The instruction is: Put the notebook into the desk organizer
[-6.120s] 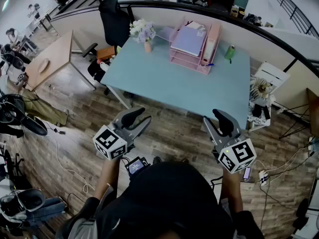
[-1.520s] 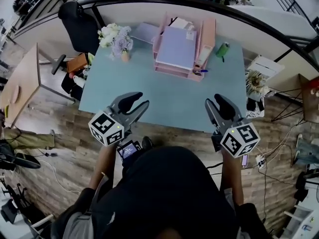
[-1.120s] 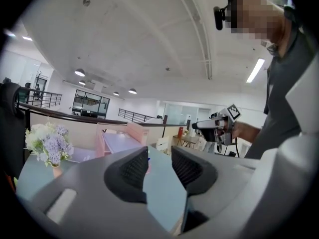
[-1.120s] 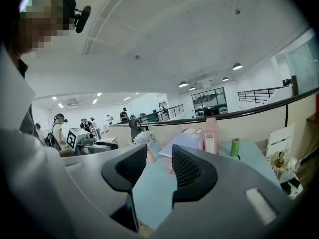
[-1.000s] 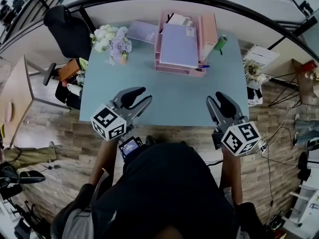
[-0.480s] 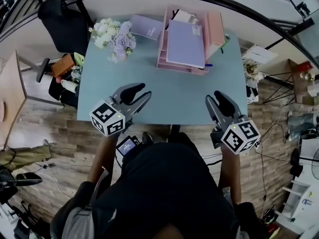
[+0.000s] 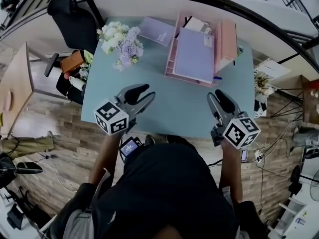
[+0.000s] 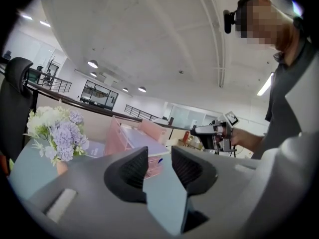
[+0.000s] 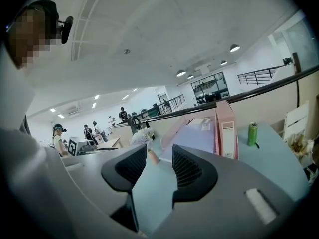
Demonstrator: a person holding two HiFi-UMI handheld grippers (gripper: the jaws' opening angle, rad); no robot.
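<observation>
Hovering over the table's (image 7: 174, 106) near edge, the left gripper (image 7: 147, 92) and right gripper (image 7: 215, 94) are both slightly open and empty. The lavender notebook (image 7: 158, 31) lies flat at the far left, just beside the pink desk organizer (image 7: 227, 40).

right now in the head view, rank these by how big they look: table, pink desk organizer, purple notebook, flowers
1. light blue table
2. pink desk organizer
3/4. flower bouquet and purple notebook: the bouquet looks slightly larger, but it stands up nearer the camera, so I would not rank these two.
</observation>
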